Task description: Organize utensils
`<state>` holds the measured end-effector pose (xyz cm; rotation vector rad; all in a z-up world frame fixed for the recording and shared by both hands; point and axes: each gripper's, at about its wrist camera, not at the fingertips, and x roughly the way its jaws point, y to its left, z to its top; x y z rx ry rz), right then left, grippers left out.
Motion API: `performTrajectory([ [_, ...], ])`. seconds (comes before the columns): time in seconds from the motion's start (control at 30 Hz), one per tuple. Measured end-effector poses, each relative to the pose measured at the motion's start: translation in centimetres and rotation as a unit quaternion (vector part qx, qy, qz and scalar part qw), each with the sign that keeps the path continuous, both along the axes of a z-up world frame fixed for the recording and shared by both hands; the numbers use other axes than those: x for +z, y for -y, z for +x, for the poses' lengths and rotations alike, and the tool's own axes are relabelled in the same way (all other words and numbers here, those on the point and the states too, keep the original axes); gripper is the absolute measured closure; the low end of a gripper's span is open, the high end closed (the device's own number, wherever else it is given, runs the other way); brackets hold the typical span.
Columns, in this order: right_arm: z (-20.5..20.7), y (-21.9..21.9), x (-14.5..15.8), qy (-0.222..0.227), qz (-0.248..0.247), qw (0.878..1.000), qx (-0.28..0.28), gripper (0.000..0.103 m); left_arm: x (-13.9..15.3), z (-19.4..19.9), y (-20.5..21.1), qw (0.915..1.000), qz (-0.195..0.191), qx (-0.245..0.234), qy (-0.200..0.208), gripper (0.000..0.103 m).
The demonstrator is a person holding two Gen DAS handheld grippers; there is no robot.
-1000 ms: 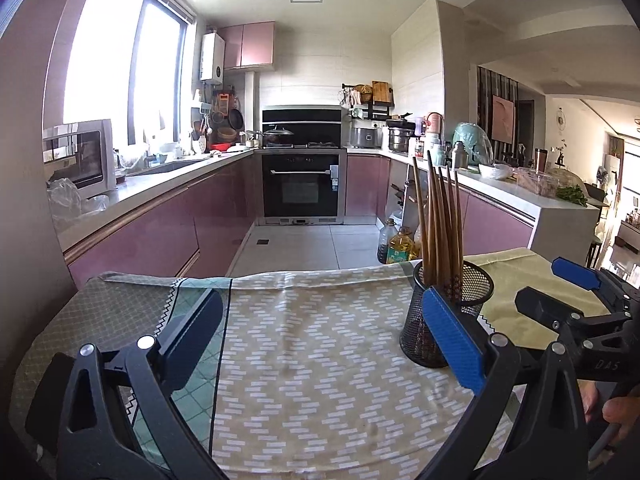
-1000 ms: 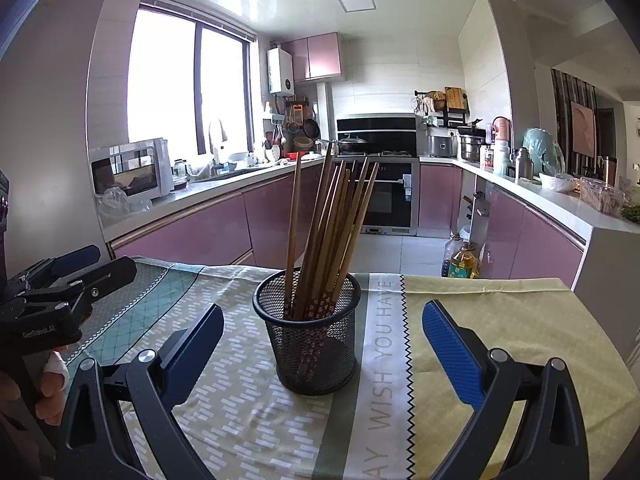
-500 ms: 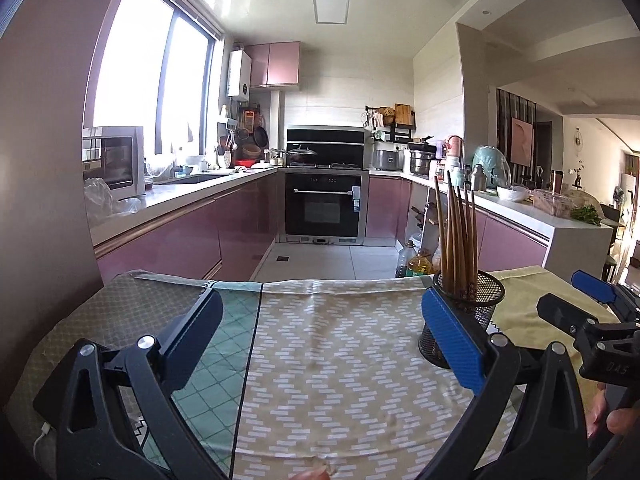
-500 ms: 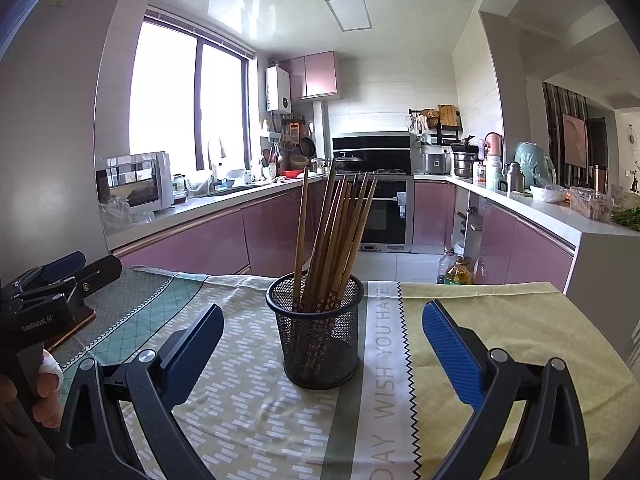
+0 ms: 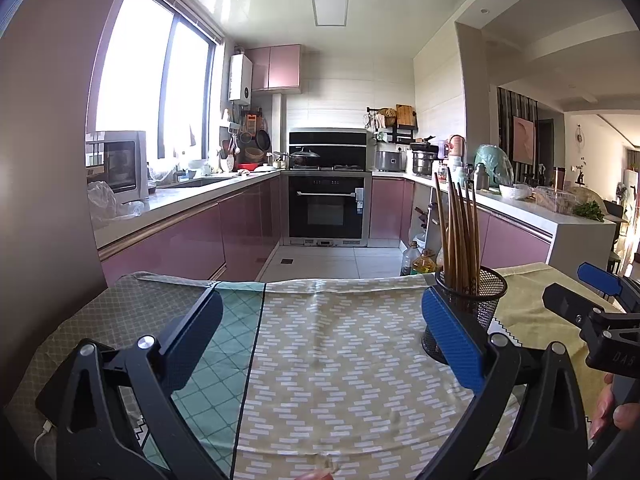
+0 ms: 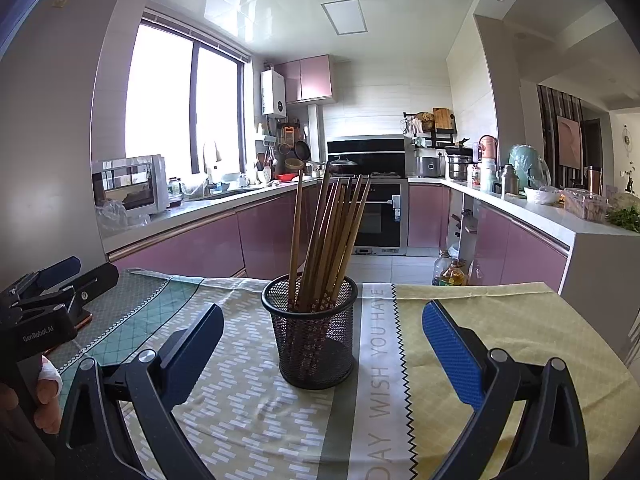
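A black mesh cup (image 6: 312,340) stands upright on the patterned tablecloth (image 6: 248,408), holding several brown wooden chopsticks (image 6: 328,240). My right gripper (image 6: 322,350) is open and empty, with the cup a little beyond and between its fingers. In the left wrist view the cup (image 5: 476,300) and chopsticks (image 5: 458,232) sit at the right, partly behind the right finger. My left gripper (image 5: 320,344) is open and empty over bare cloth, left of the cup. Each gripper shows at the edge of the other's view.
The table's far edge (image 5: 320,282) drops to the kitchen floor. Pink cabinets and a counter (image 5: 180,204) run along the left, an oven (image 5: 326,208) stands at the back, and oil bottles (image 6: 450,272) are on the floor beyond the table.
Both grippers have drawn back and tilted up a little, so the cup sits farther away and lower in both views. Both stay open.
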<state>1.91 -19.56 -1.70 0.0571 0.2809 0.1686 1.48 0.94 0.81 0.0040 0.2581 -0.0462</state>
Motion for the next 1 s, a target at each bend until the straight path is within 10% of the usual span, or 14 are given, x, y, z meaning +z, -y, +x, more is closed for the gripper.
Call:
performTrajectory([
  [1.0, -0.01, -0.48, 0.12, 0.006, 0.0, 1.0, -0.005, 0.007, -0.35, 0.33, 0.08, 1.0, -0.002, 0.004, -0.004, 0.005],
])
